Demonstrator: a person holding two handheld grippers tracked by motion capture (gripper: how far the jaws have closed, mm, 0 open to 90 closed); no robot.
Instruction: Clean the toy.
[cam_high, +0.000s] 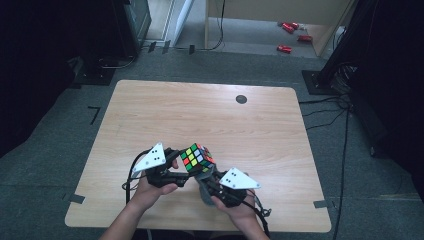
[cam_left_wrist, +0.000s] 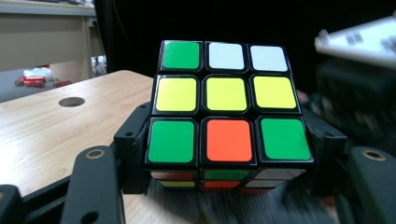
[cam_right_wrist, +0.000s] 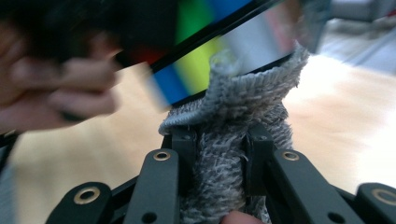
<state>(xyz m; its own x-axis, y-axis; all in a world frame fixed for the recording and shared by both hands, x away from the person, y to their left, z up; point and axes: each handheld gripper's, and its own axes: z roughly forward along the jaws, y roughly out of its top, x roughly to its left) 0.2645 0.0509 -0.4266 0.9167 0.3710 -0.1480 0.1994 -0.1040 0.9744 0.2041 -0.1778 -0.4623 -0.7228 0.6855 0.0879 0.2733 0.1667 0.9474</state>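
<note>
Jaws of the left gripper (cam_left_wrist: 224, 186) clamp the bottom layer of the puzzle cube (cam_left_wrist: 226, 109), held just above the table (cam_high: 150, 110); right gripper (cam_right_wrist: 219, 172) jaws pinch a grey cloth (cam_right_wrist: 233, 121) against the cube's underside. Cube: light, rigid, slick, layers may twist; grip opposite flat faces. Cloth: soft, limp.

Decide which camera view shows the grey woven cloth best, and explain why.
The right gripper view: the grey woven cloth sits sharp and close between its jaws, touching the cube. The high view shows a small grey patch under the cube; the left gripper view shows a grey blur below it.
</note>
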